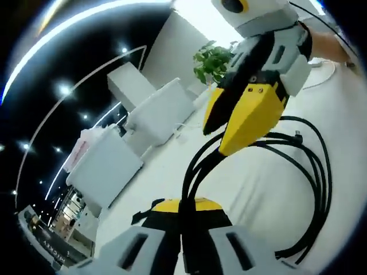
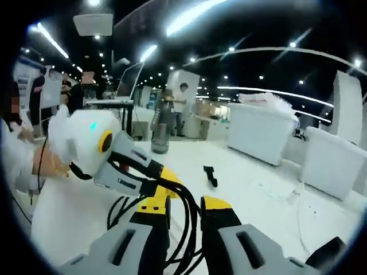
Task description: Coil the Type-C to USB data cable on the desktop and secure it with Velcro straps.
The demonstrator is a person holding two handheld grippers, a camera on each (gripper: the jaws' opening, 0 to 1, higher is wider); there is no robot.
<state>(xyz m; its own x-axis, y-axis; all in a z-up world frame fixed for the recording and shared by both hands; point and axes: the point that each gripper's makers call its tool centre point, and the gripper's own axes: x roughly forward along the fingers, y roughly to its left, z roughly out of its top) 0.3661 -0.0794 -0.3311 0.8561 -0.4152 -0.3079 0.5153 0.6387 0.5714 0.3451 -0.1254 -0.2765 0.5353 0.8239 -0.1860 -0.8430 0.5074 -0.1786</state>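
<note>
The black data cable [image 1: 312, 172] hangs in several loose loops over the white desktop [image 1: 172, 172]. My left gripper [image 1: 183, 207] is shut on the bundled strands, which run up between its yellow jaws. From the upper right my right gripper [image 1: 229, 150] comes in with its yellow jaws closed on the same strands a little higher up. In the right gripper view the cable [image 2: 186, 220] passes between my right gripper's [image 2: 184, 207] jaws, and my left gripper [image 2: 170, 176] meets it from the left. A small black piece [image 2: 210, 175], perhaps the Velcro strap, lies on the desktop [image 2: 258, 183] beyond.
White boxes [image 1: 155, 112] stand along the desk's far side, with a green plant [image 1: 212, 60] behind. A dark bottle [image 2: 160, 134] stands at the back of the desk. A thin white wire [image 2: 298, 197] lies to the right. People stand in the background.
</note>
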